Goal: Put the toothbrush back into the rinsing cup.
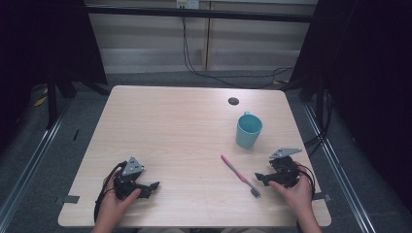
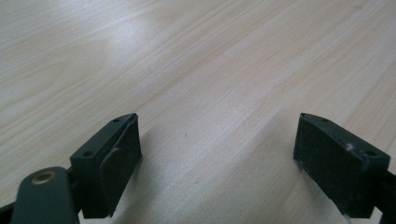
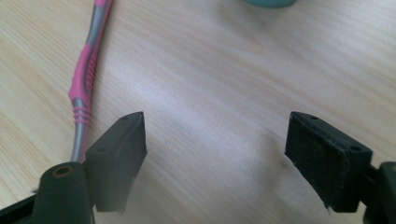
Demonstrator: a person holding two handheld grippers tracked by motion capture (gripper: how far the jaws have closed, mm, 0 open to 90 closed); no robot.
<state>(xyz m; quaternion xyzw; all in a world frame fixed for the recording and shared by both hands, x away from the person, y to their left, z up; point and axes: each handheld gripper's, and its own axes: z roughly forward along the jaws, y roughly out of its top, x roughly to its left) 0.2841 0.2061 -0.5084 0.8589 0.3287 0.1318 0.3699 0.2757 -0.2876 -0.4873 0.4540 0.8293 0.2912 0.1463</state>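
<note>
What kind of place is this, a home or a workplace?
Probably a lab or recording room, not a home. A bare wooden table stands between dark curtains, cables run over the grey floor, and on it lie just a toothbrush and a teal cup.

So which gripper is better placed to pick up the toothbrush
Right. The right gripper sits open beside the toothbrush, near its bristle end; the left gripper, also open, rests across the table.
</note>
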